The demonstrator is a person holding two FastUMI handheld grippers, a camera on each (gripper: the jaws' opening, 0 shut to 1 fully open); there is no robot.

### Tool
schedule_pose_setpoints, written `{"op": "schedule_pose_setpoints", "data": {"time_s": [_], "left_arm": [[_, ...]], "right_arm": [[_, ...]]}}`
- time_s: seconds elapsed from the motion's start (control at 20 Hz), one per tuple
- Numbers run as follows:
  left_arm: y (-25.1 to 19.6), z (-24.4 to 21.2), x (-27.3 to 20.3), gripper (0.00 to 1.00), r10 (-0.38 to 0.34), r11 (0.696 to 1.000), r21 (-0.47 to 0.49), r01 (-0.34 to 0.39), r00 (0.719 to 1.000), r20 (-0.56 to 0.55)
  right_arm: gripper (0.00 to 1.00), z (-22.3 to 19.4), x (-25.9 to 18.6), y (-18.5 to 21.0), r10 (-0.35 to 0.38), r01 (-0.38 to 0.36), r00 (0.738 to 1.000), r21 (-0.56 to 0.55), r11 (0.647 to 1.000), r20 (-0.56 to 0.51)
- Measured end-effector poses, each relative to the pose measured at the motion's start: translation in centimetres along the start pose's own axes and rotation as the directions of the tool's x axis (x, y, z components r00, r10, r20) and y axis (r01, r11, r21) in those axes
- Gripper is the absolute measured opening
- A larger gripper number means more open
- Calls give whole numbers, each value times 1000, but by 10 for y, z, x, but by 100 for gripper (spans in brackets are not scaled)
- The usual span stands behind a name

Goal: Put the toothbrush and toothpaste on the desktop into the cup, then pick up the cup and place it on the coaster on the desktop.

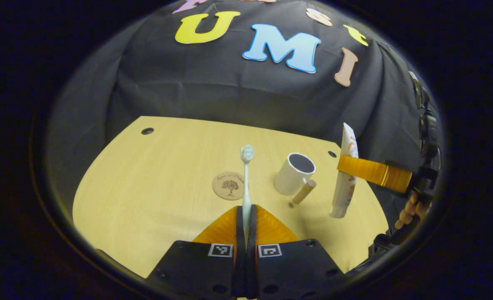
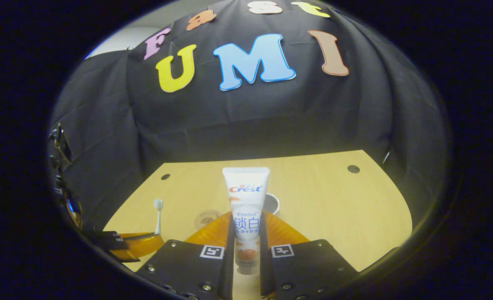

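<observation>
In the left gripper view my left gripper (image 1: 246, 223) is shut on the handle of a white toothbrush (image 1: 246, 179), which points straight ahead with its bristle head up. Beyond it a round wooden coaster (image 1: 228, 186) lies on the table, and a white cup (image 1: 294, 173) with a wooden handle stands to its right. Farther right the right gripper (image 1: 348, 166) holds the white toothpaste tube (image 1: 345, 175) above the table. In the right gripper view my right gripper (image 2: 246, 233) is shut on the toothpaste tube (image 2: 245, 208), which stands upright. The cup (image 2: 271, 203) peeks out behind it. The left gripper (image 2: 146, 243) holds the toothbrush (image 2: 158, 216) at lower left.
The light wooden table (image 1: 155, 191) has small round holes near its far corners (image 1: 147, 131). A hand (image 1: 411, 210) holds the right gripper at the right edge of the left gripper view. The coaster (image 2: 207, 217) lies just left of the tube in the right gripper view.
</observation>
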State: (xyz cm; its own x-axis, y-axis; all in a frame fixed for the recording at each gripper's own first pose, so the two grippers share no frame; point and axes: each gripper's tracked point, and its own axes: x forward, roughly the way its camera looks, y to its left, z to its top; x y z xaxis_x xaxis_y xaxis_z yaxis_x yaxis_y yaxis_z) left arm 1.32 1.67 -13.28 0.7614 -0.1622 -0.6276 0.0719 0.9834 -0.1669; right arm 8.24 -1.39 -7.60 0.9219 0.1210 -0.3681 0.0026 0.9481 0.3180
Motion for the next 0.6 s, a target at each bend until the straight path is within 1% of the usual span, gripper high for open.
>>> {"op": "schedule_pose_setpoints", "data": {"time_s": [0.05,0.1,0.25,0.3,0.35,0.5,0.6], "left_arm": [[0,8,-1,6,5,1000,-7,-5,1000,18],[-2,14,-2,8,6,1000,-13,-5,999,35],[-7,31,-1,8,9,1000,-20,-8,998,65],[-9,35,0,6,7,1000,-18,-6,997,70],[-11,40,0,8,8,1000,-16,-7,996,83],[-15,55,4,8,3,1000,-2,-3,993,116],[-16,62,10,8,2,1000,-10,0,993,120]], "right_arm": [[26,11,6,1,6,-6,999,3,1000,39],[26,23,11,1,8,-8,997,4,1000,74],[26,46,27,-1,21,-21,988,0,1000,155],[25,50,35,-2,19,-18,985,-5,1000,171],[25,55,41,-5,16,-15,982,-10,1000,189],[25,66,65,-12,24,-22,972,-11,1000,235],[26,64,84,-16,28,-26,970,-10,1000,243]]}}
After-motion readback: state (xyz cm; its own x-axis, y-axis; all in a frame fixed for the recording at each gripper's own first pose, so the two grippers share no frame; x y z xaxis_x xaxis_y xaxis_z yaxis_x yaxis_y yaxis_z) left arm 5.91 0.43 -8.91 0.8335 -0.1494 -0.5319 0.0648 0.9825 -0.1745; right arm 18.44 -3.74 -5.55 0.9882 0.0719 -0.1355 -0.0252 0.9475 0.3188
